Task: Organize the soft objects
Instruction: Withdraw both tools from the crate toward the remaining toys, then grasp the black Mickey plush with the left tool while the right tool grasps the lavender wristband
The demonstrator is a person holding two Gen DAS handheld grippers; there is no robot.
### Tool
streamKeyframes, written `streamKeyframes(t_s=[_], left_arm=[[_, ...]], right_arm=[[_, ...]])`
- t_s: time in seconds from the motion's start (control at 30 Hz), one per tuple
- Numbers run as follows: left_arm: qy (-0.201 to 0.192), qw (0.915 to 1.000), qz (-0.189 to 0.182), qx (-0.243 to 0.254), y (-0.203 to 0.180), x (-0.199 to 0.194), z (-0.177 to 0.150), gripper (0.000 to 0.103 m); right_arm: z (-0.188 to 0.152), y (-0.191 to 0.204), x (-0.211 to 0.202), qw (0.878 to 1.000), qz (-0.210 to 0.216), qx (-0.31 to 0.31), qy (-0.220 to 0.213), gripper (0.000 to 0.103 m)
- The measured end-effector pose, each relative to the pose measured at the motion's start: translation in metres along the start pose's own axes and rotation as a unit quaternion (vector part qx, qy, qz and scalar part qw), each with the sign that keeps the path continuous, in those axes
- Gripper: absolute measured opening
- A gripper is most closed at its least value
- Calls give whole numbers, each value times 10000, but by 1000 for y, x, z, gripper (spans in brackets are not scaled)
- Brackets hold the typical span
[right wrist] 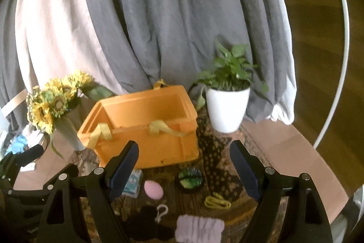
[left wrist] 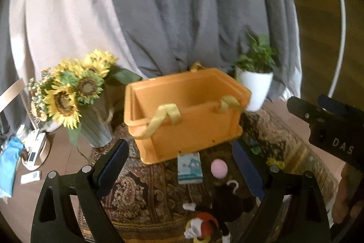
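An empty orange bin with yellow strap handles stands on a patterned rug; it also shows in the right wrist view. In front of it lie a pink soft ball, a light blue tissue pack and a black plush toy. The right wrist view shows the pink ball, a green round pouch, a yellow cord, a lilac cloth and the black plush. My left gripper is open above the items. My right gripper is open and empty.
A sunflower bouquet in a vase stands left of the bin. A white potted plant stands to its right. Grey and pink curtains hang behind. Small clutter lies on the wooden table at far left. A black patterned cloth lies by the pot.
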State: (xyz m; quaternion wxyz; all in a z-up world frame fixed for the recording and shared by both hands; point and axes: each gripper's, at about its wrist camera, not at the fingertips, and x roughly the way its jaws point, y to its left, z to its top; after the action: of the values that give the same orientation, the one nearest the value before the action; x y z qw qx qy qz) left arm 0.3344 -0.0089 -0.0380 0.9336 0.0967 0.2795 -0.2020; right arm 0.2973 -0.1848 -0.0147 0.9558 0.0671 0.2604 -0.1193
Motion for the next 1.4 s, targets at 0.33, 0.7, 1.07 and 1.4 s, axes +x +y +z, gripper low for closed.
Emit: streamKeyframes(t_s=[0.33, 0.7, 1.07, 1.4], left_arm=[[495, 9935, -413, 933, -25, 11, -22, 94], [1165, 9754, -910, 1633, -47, 35, -49, 94], [1832, 9467, -1333, 2290, -67, 69, -78, 93], [2310, 9272, -1791, 2342, -79, 97, -97, 90]], right_arm=[[-39, -14, -6, 9986, -167, 280, 410, 83], [-82, -32, 12, 9901, -200, 649, 1232, 83], [-122, -45, 42, 9744, -133, 1019, 2000, 83], [-146, -51, 69, 9616, -31, 1147, 2495, 83]])
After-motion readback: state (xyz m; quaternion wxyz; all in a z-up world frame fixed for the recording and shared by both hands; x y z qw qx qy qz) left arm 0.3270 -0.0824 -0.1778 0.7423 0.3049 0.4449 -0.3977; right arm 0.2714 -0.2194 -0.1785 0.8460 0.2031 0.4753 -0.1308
